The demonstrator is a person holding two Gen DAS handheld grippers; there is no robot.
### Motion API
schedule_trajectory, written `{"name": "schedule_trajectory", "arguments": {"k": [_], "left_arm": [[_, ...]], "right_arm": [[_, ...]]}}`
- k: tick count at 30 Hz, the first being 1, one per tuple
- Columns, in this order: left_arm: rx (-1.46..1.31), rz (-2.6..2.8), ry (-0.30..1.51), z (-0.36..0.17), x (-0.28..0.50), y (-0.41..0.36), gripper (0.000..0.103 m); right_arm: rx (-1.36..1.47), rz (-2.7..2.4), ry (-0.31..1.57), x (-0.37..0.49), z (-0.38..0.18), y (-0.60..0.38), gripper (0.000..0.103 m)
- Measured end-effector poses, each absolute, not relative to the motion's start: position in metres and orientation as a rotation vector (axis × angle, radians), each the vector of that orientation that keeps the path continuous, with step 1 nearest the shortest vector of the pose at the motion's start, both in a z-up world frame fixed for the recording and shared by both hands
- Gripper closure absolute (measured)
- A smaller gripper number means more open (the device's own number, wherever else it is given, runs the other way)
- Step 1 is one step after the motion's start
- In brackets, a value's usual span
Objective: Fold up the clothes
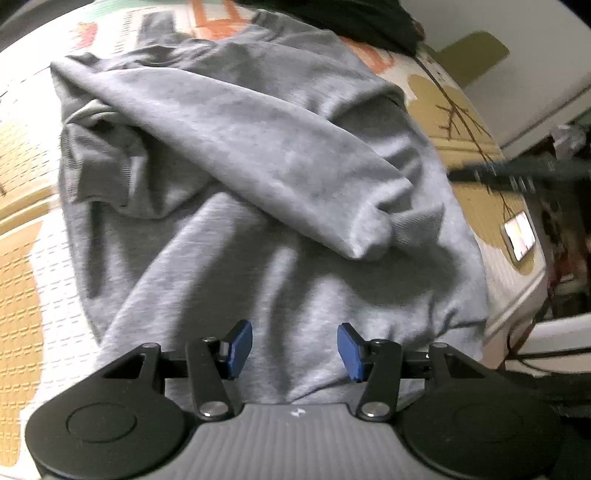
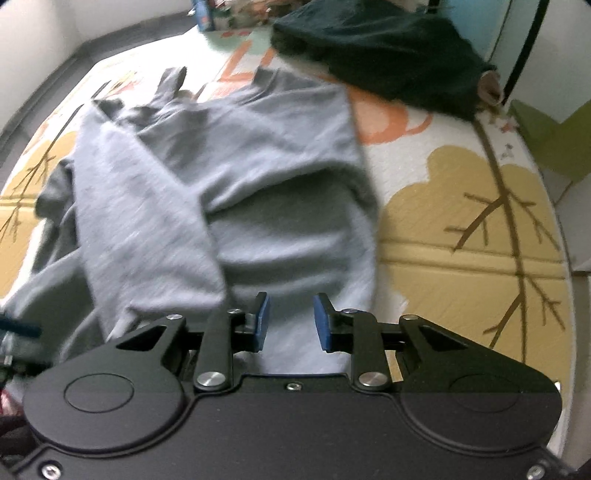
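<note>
— While the left hand-held gripper [image 1: 294, 347] hangs over the grey sweatshirt [image 1: 236, 192], how do its jaws stand?
— Half apart, gripping nothing. The right hand-held gripper [image 2: 291, 322] stands narrower, also empty.
— And the sweatshirt?
— Spread on the patterned mat [image 2: 461, 229], sleeves crossed over its body; a dark garment [image 2: 376, 48] lies beyond.

**Grey sweatshirt, sleeves crossed, under parted left jaws**

Left gripper [image 1: 294, 345] at 6 o'clock, blue pads [image 1: 242, 345] apart, nothing between them, grey cloth below. Grey sweatshirt [image 1: 207, 266] fills centre, lying on a patterned mat [image 1: 22, 280] of tan and white. One sleeve [image 1: 258, 158] runs from 10 o'clock down to a cuff near 4 o'clock, across the body. Dark garment [image 1: 354, 18] at 12 o'clock. Lit phone screen [image 1: 520, 236] at 3 o'clock on the mat's edge.
</note>
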State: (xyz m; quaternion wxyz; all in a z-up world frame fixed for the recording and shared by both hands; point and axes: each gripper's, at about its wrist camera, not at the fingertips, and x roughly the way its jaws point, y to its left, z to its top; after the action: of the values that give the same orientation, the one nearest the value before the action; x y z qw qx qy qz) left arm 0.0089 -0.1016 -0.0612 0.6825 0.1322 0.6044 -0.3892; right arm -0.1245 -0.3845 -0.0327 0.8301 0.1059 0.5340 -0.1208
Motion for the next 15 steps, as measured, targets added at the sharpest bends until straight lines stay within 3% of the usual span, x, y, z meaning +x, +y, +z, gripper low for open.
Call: {"name": "schedule_trajectory", "arguments": {"k": [7,15], "left_arm": [[0.183,-0.755,1.337,-0.060,0.043,-0.070,0.049],[0.101,-0.630,1.302,-0.066,0.082,-0.048,0.049]], "right_arm": [[0.270,-0.128,1.186,-0.144,-0.037,-0.347,0.085],[0.279,-0.016,1.216,-0.144,-0.044,-0.304,0.085]]}}
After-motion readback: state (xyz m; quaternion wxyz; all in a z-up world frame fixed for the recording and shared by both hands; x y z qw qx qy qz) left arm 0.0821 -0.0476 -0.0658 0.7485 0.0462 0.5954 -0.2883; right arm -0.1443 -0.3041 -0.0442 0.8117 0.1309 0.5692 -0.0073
